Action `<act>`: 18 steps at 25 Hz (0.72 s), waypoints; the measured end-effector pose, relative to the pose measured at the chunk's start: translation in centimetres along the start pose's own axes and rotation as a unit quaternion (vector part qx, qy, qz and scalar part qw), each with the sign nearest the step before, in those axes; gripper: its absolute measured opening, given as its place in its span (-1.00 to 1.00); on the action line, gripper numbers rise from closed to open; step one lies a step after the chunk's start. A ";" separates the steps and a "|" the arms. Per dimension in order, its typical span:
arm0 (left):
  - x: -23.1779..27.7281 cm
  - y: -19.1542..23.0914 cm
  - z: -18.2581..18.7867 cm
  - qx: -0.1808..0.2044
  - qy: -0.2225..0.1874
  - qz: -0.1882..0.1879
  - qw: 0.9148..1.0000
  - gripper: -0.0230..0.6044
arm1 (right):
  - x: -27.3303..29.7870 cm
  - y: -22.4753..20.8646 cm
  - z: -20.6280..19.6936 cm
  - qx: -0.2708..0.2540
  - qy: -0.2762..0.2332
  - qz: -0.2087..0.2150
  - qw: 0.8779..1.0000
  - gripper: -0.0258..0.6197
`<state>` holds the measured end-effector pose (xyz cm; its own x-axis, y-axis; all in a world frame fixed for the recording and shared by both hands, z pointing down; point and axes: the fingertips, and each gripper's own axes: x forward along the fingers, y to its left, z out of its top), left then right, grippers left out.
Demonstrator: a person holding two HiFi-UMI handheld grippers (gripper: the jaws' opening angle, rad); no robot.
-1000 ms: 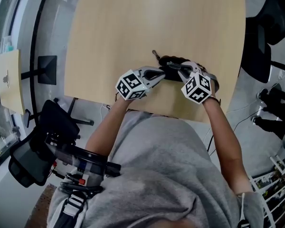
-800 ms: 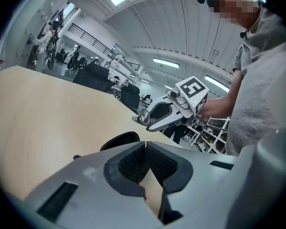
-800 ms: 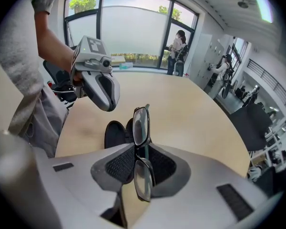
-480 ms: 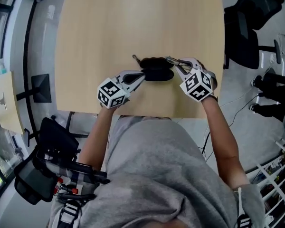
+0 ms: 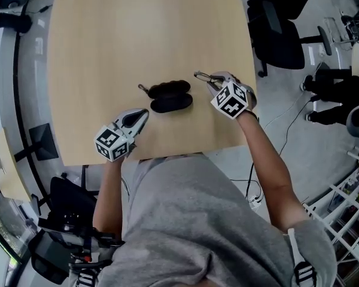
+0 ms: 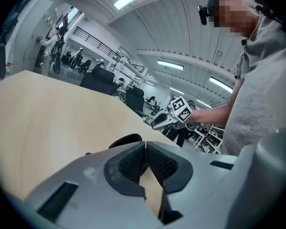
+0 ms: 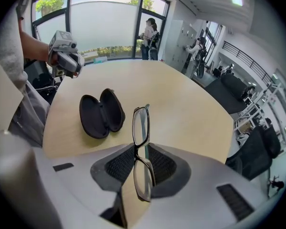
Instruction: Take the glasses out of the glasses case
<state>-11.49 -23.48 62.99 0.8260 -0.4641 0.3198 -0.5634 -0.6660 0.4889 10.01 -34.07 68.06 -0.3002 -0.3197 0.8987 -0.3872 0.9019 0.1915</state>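
The black glasses case (image 5: 170, 95) lies open and empty on the wooden table (image 5: 137, 28); both its halves (image 7: 102, 112) show in the right gripper view. To the right of the case, my right gripper (image 5: 210, 80) is shut on the folded black-rimmed glasses (image 7: 142, 149), pinching them at the bridge between its pads. The glasses (image 5: 202, 76) stick out past the fingertips, above the table. My left gripper (image 5: 143, 112) is shut with nothing in it, near the table's front edge, left of and apart from the case (image 6: 125, 140).
Black office chairs (image 5: 281, 28) stand off the table's right side. The table's front edge (image 5: 167, 155) runs just behind both grippers, against the person's body. People stand far off by the windows (image 7: 150, 30).
My right gripper has carried the glasses out to the right, away from the case. My left gripper has let go of the case and drawn back toward the front edge.
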 end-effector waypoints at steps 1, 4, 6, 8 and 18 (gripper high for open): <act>-0.1 0.1 -0.1 -0.002 -0.001 0.002 1.000 -0.90 | 0.6 -0.2 -0.7 0.003 0.007 0.000 1.000 -0.63; -0.4 0.0 -0.3 -0.003 -0.001 0.005 1.000 -0.90 | 1.9 -0.5 -2.6 0.012 0.026 0.002 1.000 -0.63; -0.6 0.1 -0.4 -0.003 0.000 0.006 1.000 -0.90 | 2.8 -0.8 -3.6 0.016 0.038 0.003 0.999 -0.63; -0.7 0.3 -0.4 -0.003 -0.001 0.009 1.000 -0.90 | 3.9 -1.0 -4.4 0.019 0.047 0.005 0.999 -0.63; -1.4 0.5 -0.8 -0.009 -0.002 0.021 1.000 -0.90 | 6.6 -1.6 -6.9 0.004 0.083 0.009 0.996 -0.63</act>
<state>-12.90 -22.67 63.47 0.8014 -0.4945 0.3366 -0.5975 -0.6356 0.4889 14.68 -35.61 76.38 -0.1585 -0.2511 0.9549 -0.3900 0.9044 0.1731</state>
